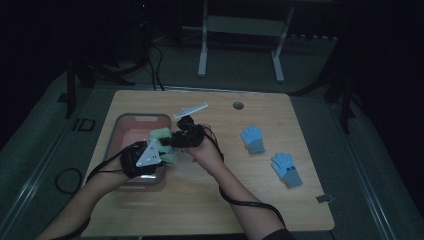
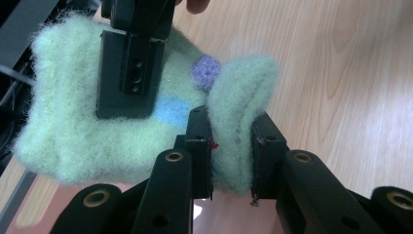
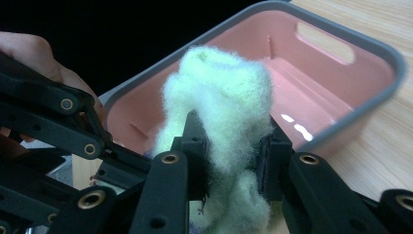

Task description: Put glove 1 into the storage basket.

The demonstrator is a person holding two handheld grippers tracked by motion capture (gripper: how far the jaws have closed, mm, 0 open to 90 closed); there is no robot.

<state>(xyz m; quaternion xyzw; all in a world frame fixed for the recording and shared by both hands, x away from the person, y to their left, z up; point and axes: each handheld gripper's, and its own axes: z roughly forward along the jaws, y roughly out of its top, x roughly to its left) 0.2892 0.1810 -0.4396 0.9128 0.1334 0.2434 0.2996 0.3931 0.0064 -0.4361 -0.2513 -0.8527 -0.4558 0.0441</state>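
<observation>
A fuzzy pale green glove (image 1: 161, 134) hangs between both grippers over the right rim of a pink bin (image 1: 142, 116). In the left gripper view the glove (image 2: 73, 126) shows a purple dot and a blue patch. My left gripper (image 2: 231, 151) is shut on a fold of it, and one finger of the right gripper (image 2: 129, 73) presses on it farther up. In the right gripper view my right gripper (image 3: 233, 161) is shut on the glove (image 3: 219, 92), with the bin (image 3: 370, 41) behind. From above, the left gripper (image 1: 165, 152) and right gripper (image 1: 170, 141) meet at the glove.
Two blue gloves (image 1: 252, 139) (image 1: 286, 169) lie on the wooden table (image 1: 210, 200) to the right. A clear plastic strip (image 1: 190, 110) lies behind the grippers, with a round cable hole (image 1: 238, 105) beyond it. Cables trail from both grippers toward the front edge.
</observation>
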